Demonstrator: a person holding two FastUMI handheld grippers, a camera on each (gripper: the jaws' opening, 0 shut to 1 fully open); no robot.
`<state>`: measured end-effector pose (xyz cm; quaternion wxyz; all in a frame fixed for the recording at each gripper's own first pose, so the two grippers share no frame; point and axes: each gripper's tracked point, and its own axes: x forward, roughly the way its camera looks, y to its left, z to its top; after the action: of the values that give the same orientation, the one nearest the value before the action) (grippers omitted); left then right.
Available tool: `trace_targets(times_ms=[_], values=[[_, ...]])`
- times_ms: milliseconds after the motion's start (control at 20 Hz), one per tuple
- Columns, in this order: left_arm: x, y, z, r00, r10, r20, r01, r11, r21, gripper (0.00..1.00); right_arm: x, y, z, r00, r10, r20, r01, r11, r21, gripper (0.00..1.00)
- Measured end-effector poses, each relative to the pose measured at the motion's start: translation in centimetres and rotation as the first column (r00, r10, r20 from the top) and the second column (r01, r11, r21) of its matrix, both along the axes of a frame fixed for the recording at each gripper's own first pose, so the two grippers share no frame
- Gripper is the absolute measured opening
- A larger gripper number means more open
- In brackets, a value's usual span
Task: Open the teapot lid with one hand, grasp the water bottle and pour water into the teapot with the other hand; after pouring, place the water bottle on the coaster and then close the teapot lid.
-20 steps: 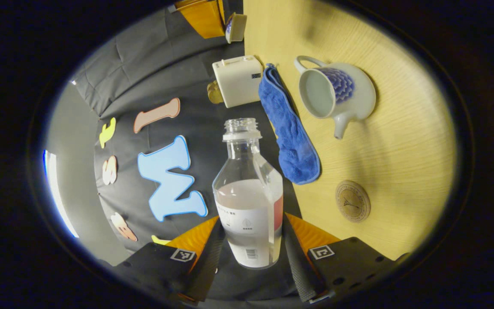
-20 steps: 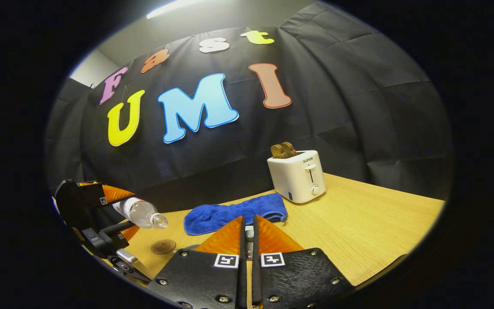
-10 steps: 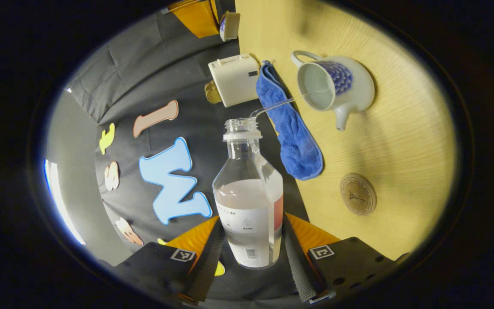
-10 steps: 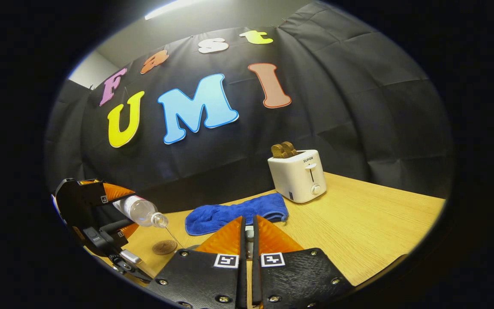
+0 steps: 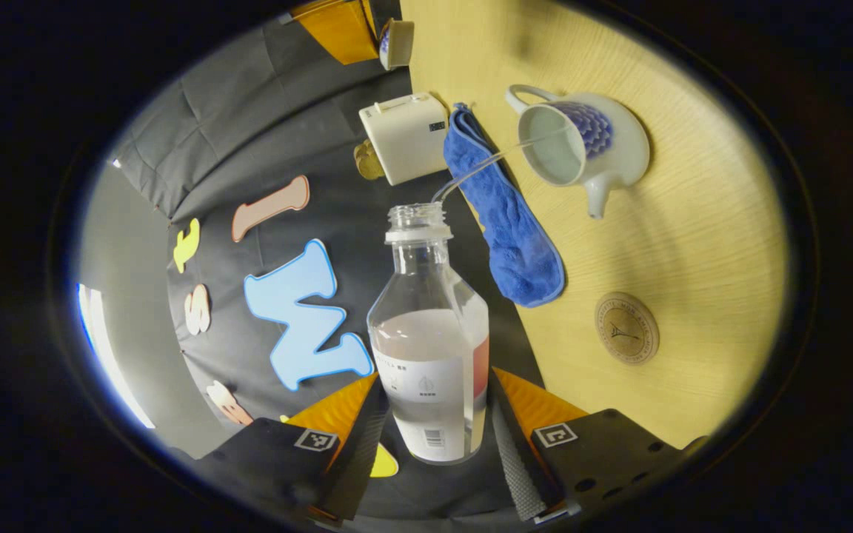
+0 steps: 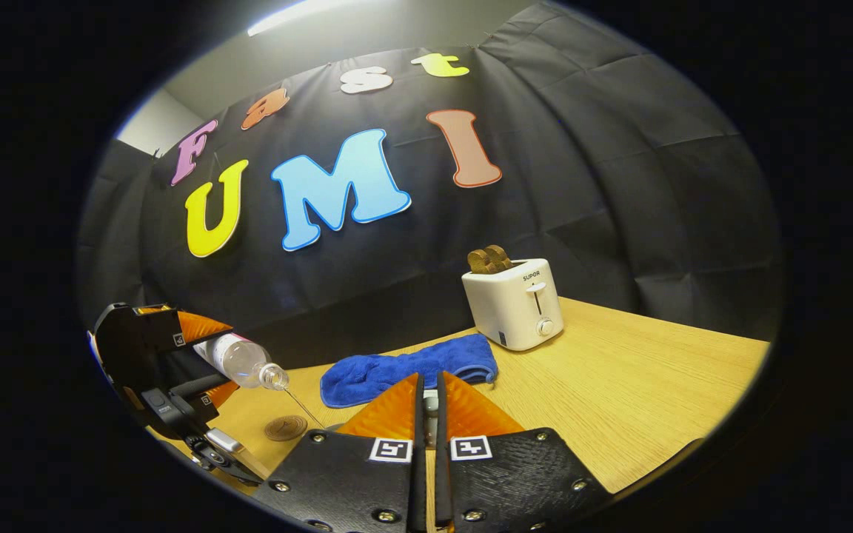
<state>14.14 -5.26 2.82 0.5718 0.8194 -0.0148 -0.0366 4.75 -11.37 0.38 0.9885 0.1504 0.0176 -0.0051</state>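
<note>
Right gripper view: lid [image 6: 431, 403] mostly hidden

A cloth-walled booth around a pale wooden table

Black cloth [image 6: 604, 192], creased into a grid of fold lines, hangs behind the wooden table [image 6: 634, 392] (light grain, warm yellow under the lamp). Above the cloth a grey wall [image 6: 367, 33] carries a bright strip light [image 6: 282, 16]. A white toaster [image 6: 514, 303] with two brown slices stands near the table's back edge, just beside a crumpled blue towel [image 6: 404, 368].
</note>
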Motion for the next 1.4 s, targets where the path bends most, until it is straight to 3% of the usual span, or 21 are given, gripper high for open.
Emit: trace_targets(times_ms=[1400], values=[[0.6, -0.8, 2.0, 0.999, -0.021, 0.047, 0.014, 0.988, 0.155, 0.9, -0.1, 0.0, 0.4, 1.0, 0.011, 0.008, -0.011, 1.0, 0.026, 0.05]])
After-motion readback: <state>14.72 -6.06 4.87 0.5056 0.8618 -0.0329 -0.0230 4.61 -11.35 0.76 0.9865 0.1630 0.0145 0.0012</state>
